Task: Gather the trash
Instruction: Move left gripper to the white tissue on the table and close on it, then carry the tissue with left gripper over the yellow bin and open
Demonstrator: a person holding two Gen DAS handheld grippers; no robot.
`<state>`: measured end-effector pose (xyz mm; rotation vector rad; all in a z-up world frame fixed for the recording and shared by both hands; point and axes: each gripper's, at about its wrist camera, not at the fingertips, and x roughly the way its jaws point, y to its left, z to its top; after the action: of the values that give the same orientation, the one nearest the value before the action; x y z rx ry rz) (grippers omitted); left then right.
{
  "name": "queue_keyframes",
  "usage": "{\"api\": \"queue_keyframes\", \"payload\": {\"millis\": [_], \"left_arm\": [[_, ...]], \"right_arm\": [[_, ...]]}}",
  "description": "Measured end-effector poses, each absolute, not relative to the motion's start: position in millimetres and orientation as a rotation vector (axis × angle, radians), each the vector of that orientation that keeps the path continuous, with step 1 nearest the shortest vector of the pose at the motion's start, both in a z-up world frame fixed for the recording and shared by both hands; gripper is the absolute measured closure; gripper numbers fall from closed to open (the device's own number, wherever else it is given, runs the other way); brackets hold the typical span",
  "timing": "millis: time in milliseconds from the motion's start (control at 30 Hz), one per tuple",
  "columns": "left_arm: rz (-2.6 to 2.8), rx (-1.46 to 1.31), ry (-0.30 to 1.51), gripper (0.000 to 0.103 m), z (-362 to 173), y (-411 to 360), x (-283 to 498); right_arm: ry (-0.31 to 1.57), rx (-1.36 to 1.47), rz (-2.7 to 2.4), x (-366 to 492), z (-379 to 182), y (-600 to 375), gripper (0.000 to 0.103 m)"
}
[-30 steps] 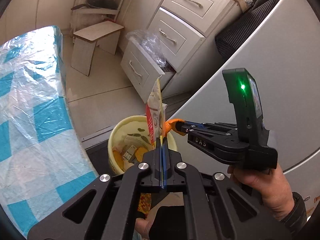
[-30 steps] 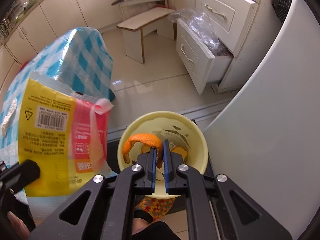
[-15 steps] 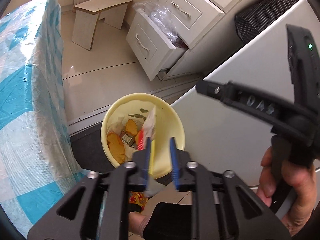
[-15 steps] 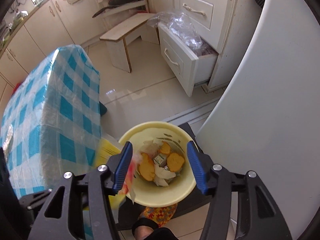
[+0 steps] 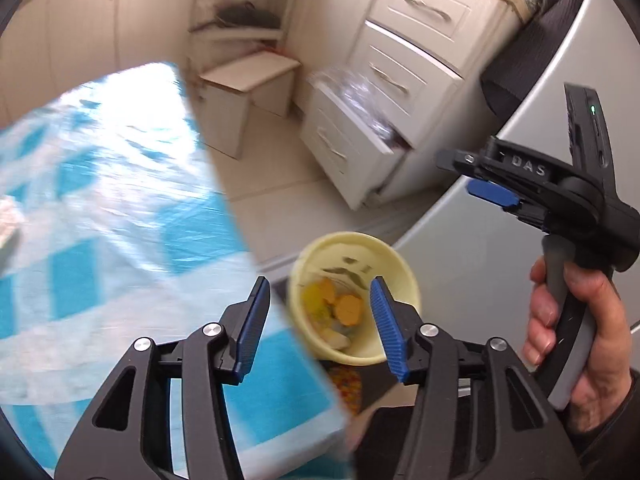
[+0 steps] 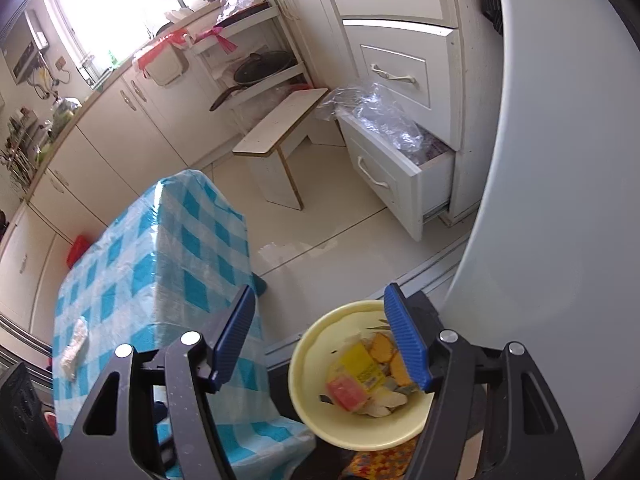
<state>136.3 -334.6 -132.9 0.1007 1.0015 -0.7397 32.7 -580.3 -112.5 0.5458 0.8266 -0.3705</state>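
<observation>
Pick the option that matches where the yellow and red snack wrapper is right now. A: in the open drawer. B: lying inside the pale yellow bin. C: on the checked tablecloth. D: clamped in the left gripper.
B: the right wrist view shows the snack wrapper lying among orange peels inside the pale yellow bin, and both the left gripper and right gripper are open and empty.

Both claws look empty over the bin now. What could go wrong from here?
The bin sits on the floor tight against the table corner; swinging the open left claw back could clip either. One white scrap remains on the table's far side, easy to miss. The left view is motion-blurred, so aiming now is unreliable.
</observation>
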Motion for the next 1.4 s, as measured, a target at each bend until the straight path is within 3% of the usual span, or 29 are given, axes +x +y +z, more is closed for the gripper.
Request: {"api": "queue_keyframes", "payload": {"millis": [233,433,900,967,1033,1100,1400], "left_arm": [[-0.464,0.261,0.840,0.047,-113.3,-229.6,163.6],[-0.285,0.324,0.867,0.046,-127.1,-152.1,215.3],[-0.229,0.383,0.921,0.046,-160.6,-127.0,259.4],[-0.236,0.352,0.928,0.051,-161.1,-125.8,261.4],[-0.248,0.308,0.946,0.075,-161.1,-125.1,263.9],[-0.256,0.297,0.952,0.091,-161.6,-128.2,262.6],[-0.323,0.302,0.881,0.095,-142.2,-156.3,221.8]], "right_arm": [[0.833,0.530,-0.306,50.3,-110.2,-553.7,0.036],[0.836,0.511,-0.258,63.4,-109.6,-534.6,0.036],[0.905,0.458,-0.228,83.3,-122.0,-515.0,0.036],[0.961,0.420,-0.230,89.5,-129.3,-509.0,0.036],[1.022,0.377,-0.223,94.4,-138.4,-501.6,0.036],[1.056,0.324,-0.213,97.1,-143.2,-492.8,0.036],[1.050,0.263,-0.188,93.9,-142.4,-481.5,0.036]]}}
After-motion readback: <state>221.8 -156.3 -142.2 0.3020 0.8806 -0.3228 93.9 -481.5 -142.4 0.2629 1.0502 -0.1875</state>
